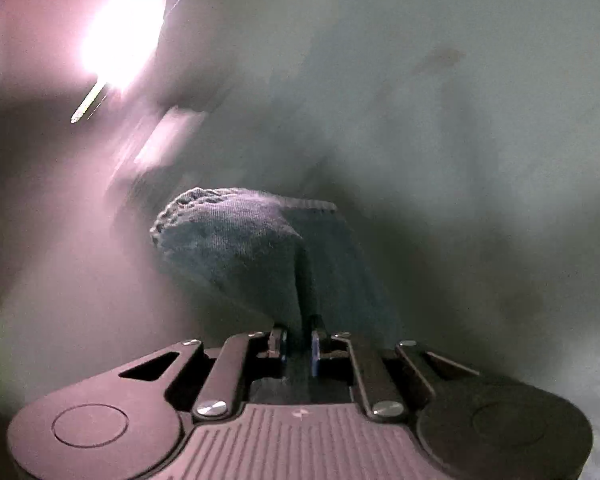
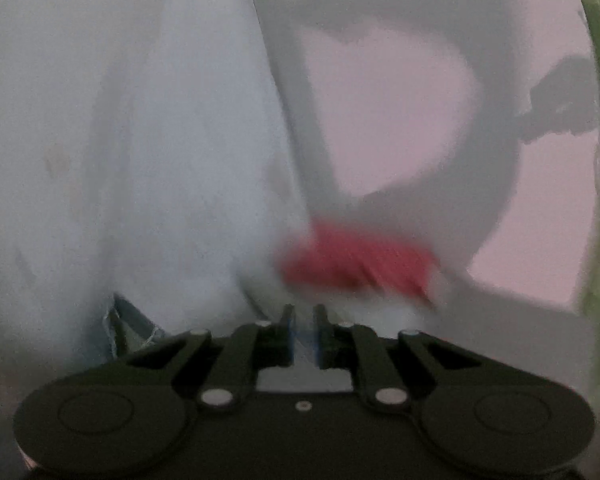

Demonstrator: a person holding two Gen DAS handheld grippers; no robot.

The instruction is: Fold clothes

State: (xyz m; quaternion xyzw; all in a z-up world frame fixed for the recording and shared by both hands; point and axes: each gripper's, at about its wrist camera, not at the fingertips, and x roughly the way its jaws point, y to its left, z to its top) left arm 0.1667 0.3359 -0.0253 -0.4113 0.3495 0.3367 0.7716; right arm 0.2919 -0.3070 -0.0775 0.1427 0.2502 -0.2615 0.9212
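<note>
Both grippers pinch cloth: left gripper (image 1: 299,338) fingers nearly closed on a blue-grey knit garment (image 1: 236,240), right gripper (image 2: 303,330) likewise on a pale garment (image 2: 172,160). Both cloths aloft, blurred; no finished fold visible, folding remains

Both wrist views face forward-down along fingers, very close to pale garment (image 2: 160,140); overlap unclear

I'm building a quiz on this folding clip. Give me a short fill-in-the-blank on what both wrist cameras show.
The left gripper has its jaws shut on a ____ knit fabric.
The right gripper pinches a pale ____ garment.
Just beyond the right gripper lies a blurred ____ patch.

Missing words: blue; blue; red
</note>
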